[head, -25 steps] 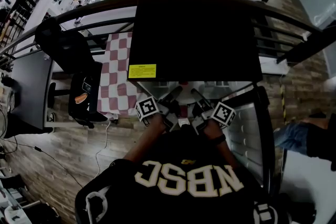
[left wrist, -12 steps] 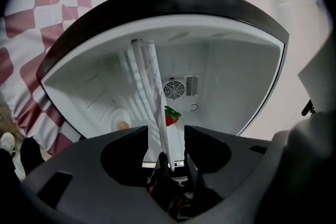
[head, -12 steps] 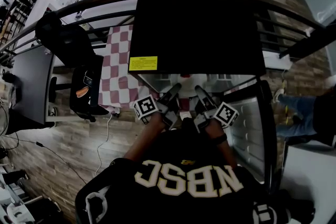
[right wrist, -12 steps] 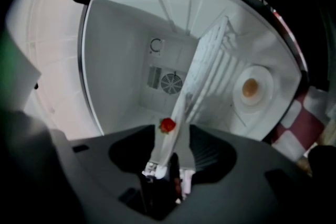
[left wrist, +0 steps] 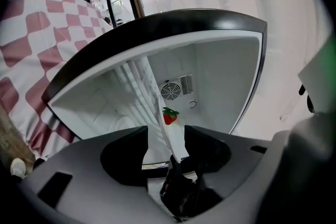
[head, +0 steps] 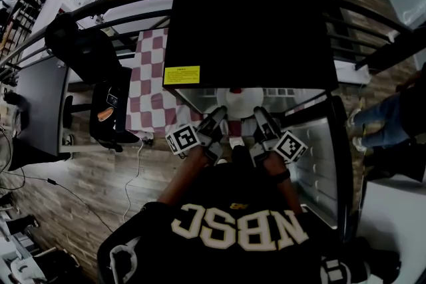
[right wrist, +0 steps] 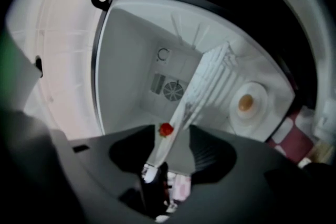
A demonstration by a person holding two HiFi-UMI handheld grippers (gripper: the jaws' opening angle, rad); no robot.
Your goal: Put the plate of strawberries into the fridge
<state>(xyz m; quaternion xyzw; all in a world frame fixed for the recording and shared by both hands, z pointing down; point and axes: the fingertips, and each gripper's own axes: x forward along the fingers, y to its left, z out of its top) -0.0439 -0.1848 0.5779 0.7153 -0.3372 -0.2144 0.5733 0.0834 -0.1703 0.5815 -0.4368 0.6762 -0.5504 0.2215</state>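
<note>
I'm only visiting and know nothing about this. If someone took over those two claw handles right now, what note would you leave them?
Left claw: shut on one rim of the plate.
Right claw: shut on the opposite rim.
Things: the plate, one strawberry visible on it, is held in the mouth of the open fridge, about level with the wire shelf. Another dish is already inside.
Done: fridge open, plate brought to it.
Left: set the plate down inside, open both claws, pull back.
</note>
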